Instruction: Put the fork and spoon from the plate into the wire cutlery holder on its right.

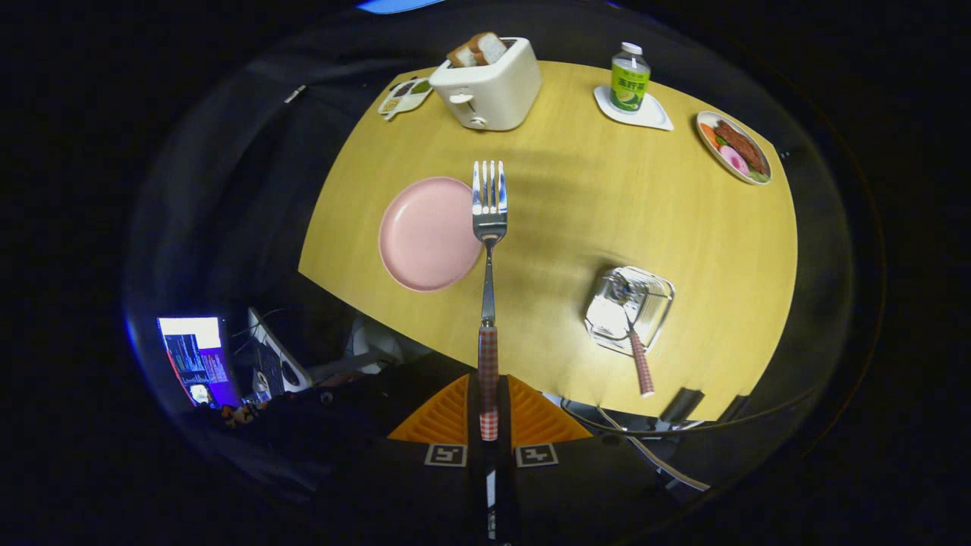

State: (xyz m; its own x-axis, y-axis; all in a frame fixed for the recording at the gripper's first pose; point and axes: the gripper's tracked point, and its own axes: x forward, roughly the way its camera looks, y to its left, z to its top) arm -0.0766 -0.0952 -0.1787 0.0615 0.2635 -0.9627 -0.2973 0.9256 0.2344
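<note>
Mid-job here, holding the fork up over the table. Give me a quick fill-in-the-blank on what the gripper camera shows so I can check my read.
1. The gripper is shut on the checked handle of the ____.
2. The pink plate now holds ____ pieces of cutlery.
3. The spoon already stands in the wire ____, its handle sticking out.
4. The toaster beyond the plate has ____ in its slots.

Missing words: fork; no; cutlery holder; bread
</note>
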